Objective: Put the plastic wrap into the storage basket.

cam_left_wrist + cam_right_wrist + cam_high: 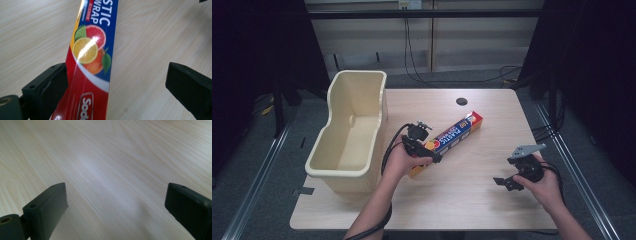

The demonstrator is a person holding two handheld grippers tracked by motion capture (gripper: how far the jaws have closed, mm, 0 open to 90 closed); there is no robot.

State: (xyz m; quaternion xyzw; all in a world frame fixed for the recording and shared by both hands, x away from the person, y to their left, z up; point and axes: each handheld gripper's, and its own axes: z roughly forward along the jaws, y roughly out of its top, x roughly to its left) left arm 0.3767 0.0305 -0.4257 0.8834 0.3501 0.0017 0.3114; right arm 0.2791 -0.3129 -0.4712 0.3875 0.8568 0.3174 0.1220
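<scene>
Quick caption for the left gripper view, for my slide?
Open left tongs straddle a plastic wrap box lying on the wooden table, not yet clamped.

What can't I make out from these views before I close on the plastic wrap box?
- Plastic wrap box: in the high view its near end is covered by the left hand and left gripper.
- Left gripper view: the box runs off the top and bottom edges; contact with the near pad is unclear.
- Cream bin: its near wall hides part of its floor.
</scene>
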